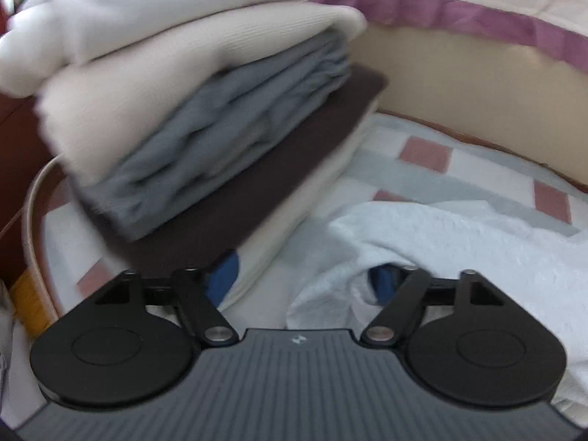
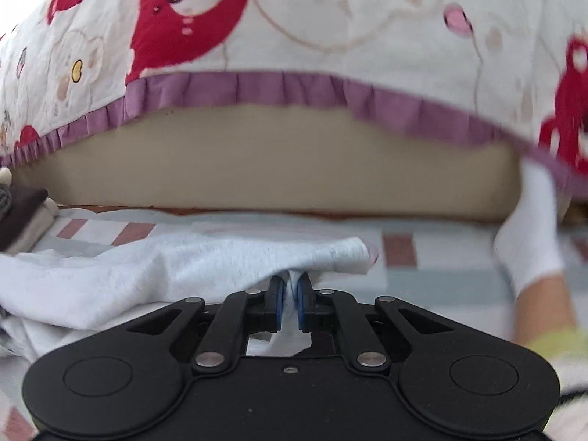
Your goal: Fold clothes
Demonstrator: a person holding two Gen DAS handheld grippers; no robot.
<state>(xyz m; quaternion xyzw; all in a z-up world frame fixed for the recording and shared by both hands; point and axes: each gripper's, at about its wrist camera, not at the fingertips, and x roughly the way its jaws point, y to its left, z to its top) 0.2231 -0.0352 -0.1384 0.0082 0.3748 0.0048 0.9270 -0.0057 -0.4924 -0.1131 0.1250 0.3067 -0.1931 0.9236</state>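
Observation:
A white terry garment (image 1: 459,242) lies crumpled on the checked bed sheet (image 1: 426,154). My left gripper (image 1: 305,279) is open, its jaws wide apart; the right blue pad (image 1: 382,279) sits under a fold of the garment, the left pad (image 1: 222,275) beside the stack. In the right wrist view my right gripper (image 2: 290,294) is shut on the edge of the white garment (image 2: 183,257), cloth pinched between the blue pads (image 2: 303,294).
A stack of folded clothes (image 1: 220,139), white, cream, grey and brown, stands at the left. A beige mattress side (image 2: 275,161) with a purple-frilled bear quilt (image 2: 330,36) rises behind. A foot in a white sock (image 2: 529,242) rests at the right.

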